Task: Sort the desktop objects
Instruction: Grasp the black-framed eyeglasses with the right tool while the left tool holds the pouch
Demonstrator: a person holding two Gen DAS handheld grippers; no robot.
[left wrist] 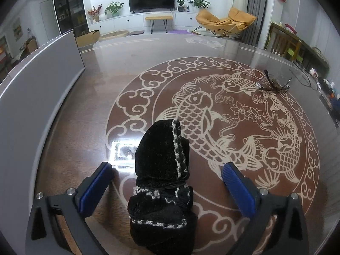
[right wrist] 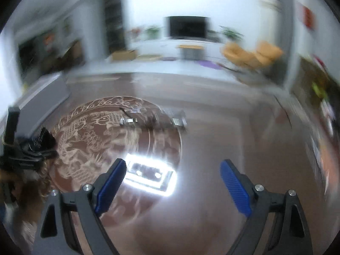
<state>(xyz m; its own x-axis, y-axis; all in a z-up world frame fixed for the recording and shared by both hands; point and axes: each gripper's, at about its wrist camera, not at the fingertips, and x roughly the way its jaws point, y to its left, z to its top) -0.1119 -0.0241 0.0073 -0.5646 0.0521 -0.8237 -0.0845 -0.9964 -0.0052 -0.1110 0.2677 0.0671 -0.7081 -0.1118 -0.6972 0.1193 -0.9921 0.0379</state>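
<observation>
Black knitted pouch [left wrist: 162,182] with white trim lies on the counter [left wrist: 106,85], nearest the left wrist camera, between the blue pads [left wrist: 93,188] of the left hand-held gripper [left wrist: 163,178]. Both pads stand clear of it on either side, so the left hand-held gripper is released and grips nothing. The pouch rests at the near edge of a round fish pattern [left wrist: 212,127] set in the counter. Far to the right on that pattern sits a pair of glasses [left wrist: 274,82], well apart from the pouch. A grey panel [left wrist: 38,89] stands along the counter's left side.

In the blurred right wrist view, the right hand-held gripper [right wrist: 172,182] hangs above the counter [right wrist: 223,131] with its pads spread wide and nothing between them. The glasses [right wrist: 153,120] lie far beyond it. At the left edge the other gripper appears over the pouch [right wrist: 43,138].
</observation>
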